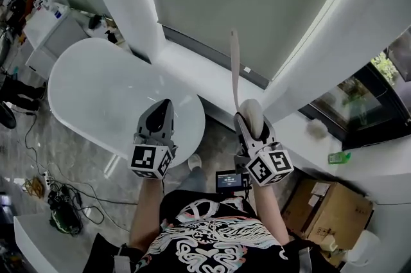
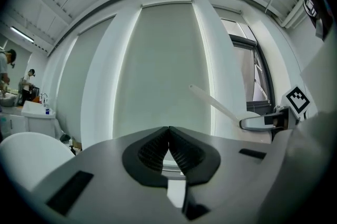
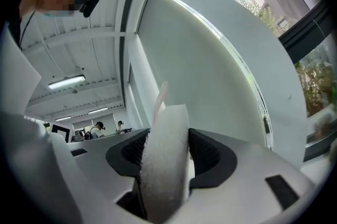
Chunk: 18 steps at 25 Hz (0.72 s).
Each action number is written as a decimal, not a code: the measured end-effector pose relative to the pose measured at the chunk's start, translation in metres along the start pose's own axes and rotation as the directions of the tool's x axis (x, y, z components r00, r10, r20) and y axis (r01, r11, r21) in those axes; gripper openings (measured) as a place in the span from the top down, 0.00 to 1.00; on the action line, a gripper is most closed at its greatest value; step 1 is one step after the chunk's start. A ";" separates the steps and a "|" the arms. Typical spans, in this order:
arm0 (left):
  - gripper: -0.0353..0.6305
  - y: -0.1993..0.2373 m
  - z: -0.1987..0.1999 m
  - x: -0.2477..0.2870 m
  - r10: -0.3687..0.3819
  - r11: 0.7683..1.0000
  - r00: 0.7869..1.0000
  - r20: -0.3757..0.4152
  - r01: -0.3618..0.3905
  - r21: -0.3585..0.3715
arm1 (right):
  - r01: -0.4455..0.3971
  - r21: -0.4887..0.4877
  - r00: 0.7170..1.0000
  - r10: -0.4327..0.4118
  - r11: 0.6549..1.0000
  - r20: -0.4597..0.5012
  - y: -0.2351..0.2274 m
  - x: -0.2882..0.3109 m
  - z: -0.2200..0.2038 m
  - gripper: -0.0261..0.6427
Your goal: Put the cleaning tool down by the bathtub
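Observation:
The cleaning tool (image 1: 250, 112) is a white pad with a long pale handle (image 1: 235, 66) pointing up and away. My right gripper (image 1: 255, 127) is shut on the pad, held in the air right of the white bathtub (image 1: 96, 95). In the right gripper view the fuzzy pad (image 3: 164, 165) fills the gap between the jaws of the right gripper (image 3: 167, 157). My left gripper (image 1: 158, 117) hovers over the tub's near end, shut and empty. In the left gripper view, the left gripper (image 2: 168, 150) has its pads pressed together, and the tool's handle (image 2: 216, 104) shows at right.
A white window ledge (image 1: 212, 79) runs behind the tub, under a drawn grey blind (image 1: 244, 2). A cardboard box (image 1: 331, 211) stands at lower right. Cables and a power strip (image 1: 54, 198) lie on the marble floor at left. A white cabinet (image 1: 45, 31) stands at far left.

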<state>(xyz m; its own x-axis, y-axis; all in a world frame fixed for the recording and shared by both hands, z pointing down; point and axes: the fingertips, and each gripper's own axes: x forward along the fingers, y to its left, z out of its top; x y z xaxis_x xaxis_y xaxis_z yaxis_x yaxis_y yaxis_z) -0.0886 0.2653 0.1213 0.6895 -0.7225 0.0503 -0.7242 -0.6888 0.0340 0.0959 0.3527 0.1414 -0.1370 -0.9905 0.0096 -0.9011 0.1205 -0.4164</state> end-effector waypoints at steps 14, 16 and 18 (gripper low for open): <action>0.92 0.092 -0.001 0.069 -0.015 0.999 1.000 0.006 0.015 -0.047 | 0.029 0.000 1.000 -0.029 1.000 0.000 -0.001 0.103 0.002 0.60; 0.92 0.098 -0.002 0.076 -0.010 0.999 1.000 0.005 0.010 -0.048 | 0.027 -0.004 1.000 -0.027 1.000 0.001 -0.003 0.110 0.003 0.60; 0.92 0.097 -0.002 0.082 -0.009 0.999 1.000 0.005 0.009 -0.047 | 0.027 -0.006 1.000 -0.027 1.000 0.000 -0.008 0.113 0.003 0.60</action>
<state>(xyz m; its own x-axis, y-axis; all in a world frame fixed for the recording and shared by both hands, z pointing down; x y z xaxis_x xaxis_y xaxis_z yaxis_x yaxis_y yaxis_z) -0.1025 0.1392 0.1310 0.6961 -0.7165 0.0455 -0.7174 -0.6919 0.0809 0.0887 0.2396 0.1427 -0.1127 -0.9934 0.0213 -0.9069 0.0941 -0.4107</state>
